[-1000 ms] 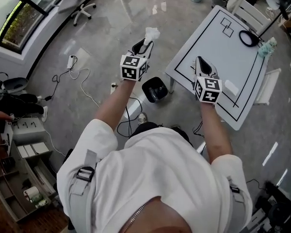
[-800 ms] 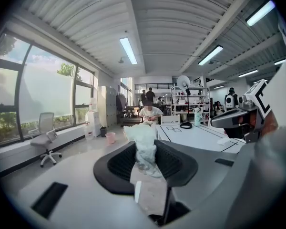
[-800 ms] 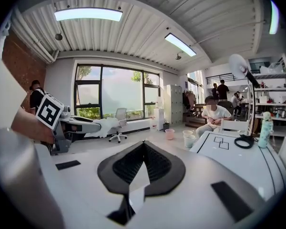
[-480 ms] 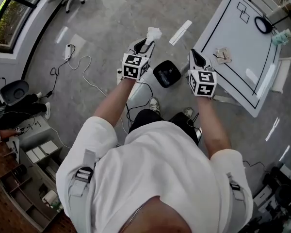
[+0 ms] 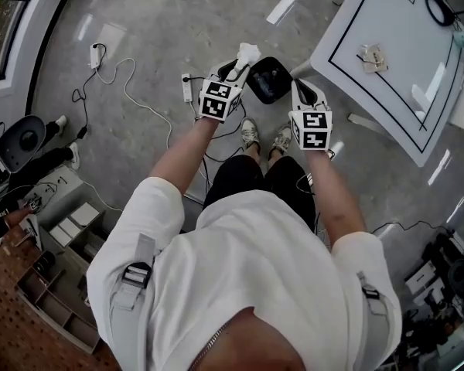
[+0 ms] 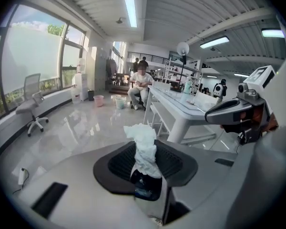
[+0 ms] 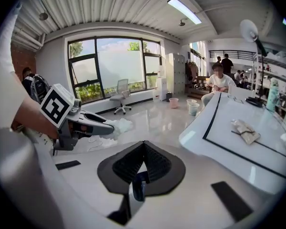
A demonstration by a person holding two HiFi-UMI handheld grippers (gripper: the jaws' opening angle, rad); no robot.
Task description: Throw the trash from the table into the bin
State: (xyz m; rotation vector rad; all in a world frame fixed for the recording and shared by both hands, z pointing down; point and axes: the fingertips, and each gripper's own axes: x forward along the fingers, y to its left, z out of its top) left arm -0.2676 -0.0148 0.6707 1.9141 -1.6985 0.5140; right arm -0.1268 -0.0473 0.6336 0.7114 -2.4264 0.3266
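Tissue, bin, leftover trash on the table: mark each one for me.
tissue (image 6: 144, 144), left gripper view, its crumpled middle
bin (image 5: 255, 90), head view, its dark rim
table trash (image 5: 373, 57), head view, its centre

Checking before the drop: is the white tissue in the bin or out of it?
Out. The left gripper clamps the tissue in its jaws beside the black bin, not inside it.
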